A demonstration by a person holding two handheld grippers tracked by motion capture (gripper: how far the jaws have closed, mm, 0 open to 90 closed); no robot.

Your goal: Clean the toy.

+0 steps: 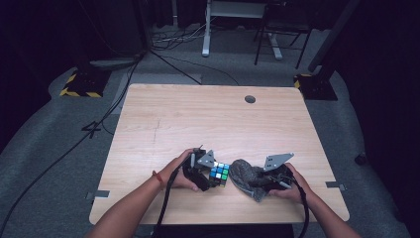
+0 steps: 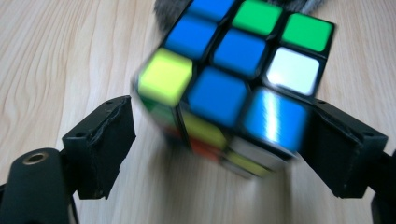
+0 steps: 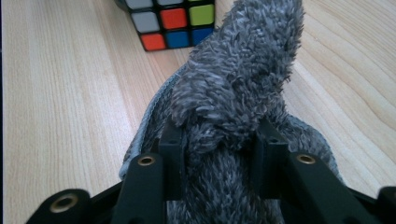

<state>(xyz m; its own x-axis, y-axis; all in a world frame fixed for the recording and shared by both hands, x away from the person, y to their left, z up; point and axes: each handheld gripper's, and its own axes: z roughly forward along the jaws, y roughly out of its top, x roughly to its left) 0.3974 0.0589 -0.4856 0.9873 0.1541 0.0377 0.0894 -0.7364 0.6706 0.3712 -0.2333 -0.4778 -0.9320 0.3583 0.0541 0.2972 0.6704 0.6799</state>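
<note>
Grey, shaggy microfibre cloth (image 3: pixel 233 93) is pinched between the nearly closed jaws of the right gripper (image 3: pixel 219 140), its bunched length running straight ahead of them. The left gripper (image 2: pixel 219 144) is held spread wide, with the Rubik's cube (image 2: pixel 233 79) between its jaws; the left jaw stands apart from the cube, while contact at the right jaw cannot be confirmed. The cube rests on the wooden table (image 1: pixel 198 119) near its front edge, just beside the cloth, directly ahead of the right gripper's jaws. The left gripper is judged nearer the cube.
</note>
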